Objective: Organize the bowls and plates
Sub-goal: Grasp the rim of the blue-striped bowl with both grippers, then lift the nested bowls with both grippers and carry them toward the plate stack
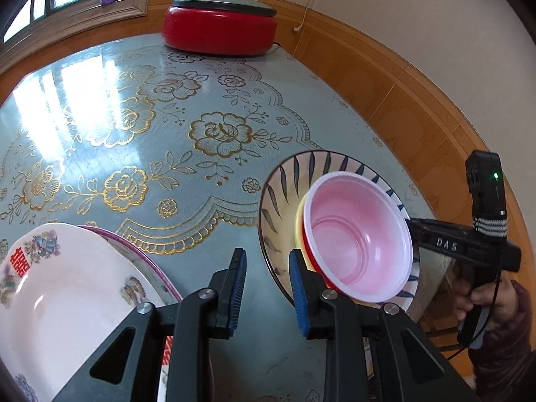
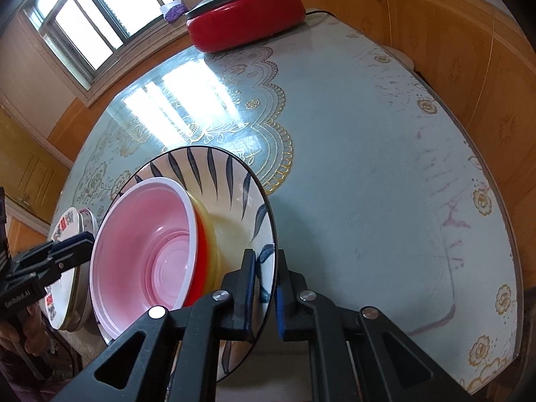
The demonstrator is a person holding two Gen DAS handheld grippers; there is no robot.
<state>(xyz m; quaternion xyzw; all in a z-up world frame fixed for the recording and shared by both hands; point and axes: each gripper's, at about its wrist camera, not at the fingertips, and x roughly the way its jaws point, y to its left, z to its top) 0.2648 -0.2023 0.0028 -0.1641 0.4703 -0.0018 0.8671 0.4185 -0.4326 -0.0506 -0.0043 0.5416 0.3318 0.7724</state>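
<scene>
Two stacks at the table's (image 1: 234, 127) near edge, left to right.
My left gripper (image 1: 266, 289) stands slightly apart, empty, beside the floral plates (image 1: 67, 288); my right gripper (image 2: 264, 293) pinches the leaf-patterned plate's (image 2: 231, 181) rim, pink bowl (image 2: 150, 251) nested inside (glazed ware: heavy, slippery, breakable).

From my remote station I count:
- plates, three: one striped plate (image 2: 234, 181), one white plate (image 1: 67, 288), one purple-rimmed plate (image 1: 147, 261) beneath it
- bowls, two nested: pink bowl (image 2: 147, 244), yellow bowl (image 2: 212, 234)
- red cooker (image 1: 219, 28), one
- table (image 1: 174, 107), one
</scene>
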